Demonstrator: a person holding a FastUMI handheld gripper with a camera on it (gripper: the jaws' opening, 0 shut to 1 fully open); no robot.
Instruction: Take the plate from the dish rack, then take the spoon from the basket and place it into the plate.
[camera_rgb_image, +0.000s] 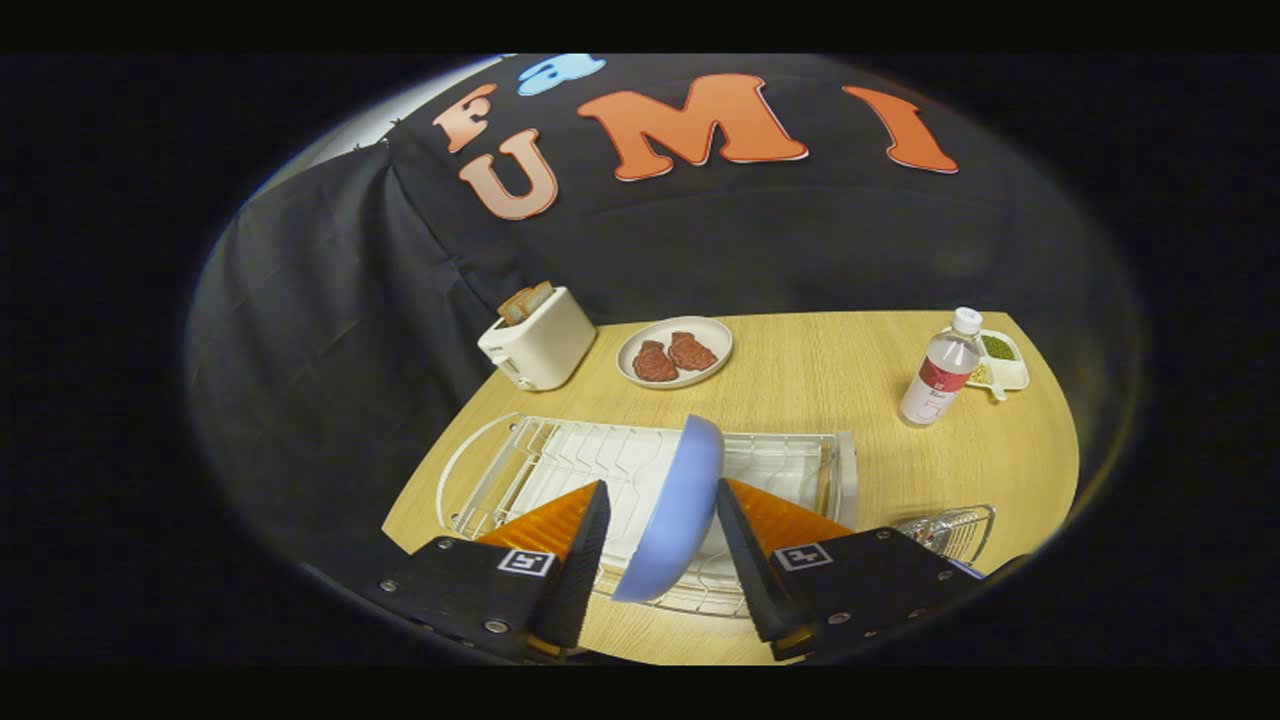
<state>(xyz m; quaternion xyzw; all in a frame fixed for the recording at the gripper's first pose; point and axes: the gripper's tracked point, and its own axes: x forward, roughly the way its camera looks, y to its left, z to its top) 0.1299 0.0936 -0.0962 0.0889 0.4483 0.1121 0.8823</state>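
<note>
A blue plate (683, 490) stands on edge in the white wire dish rack (530, 465), leaning slightly. My gripper (662, 485) has one finger on each side of it. The right finger lies against the plate's back and the left finger meets its lower rim, so the gripper looks shut on the plate. The plate's lower edge sits over the rack's front wires. A small wire basket (955, 530) stands just right of the rack, partly hidden behind the right finger. I cannot make out what it holds.
On the wooden table (810, 380) beyond the rack are a white toaster (538, 345) with bread in it, a plate of two meat pieces (674, 352), a water bottle (938, 372) and a small white dish (1000, 360).
</note>
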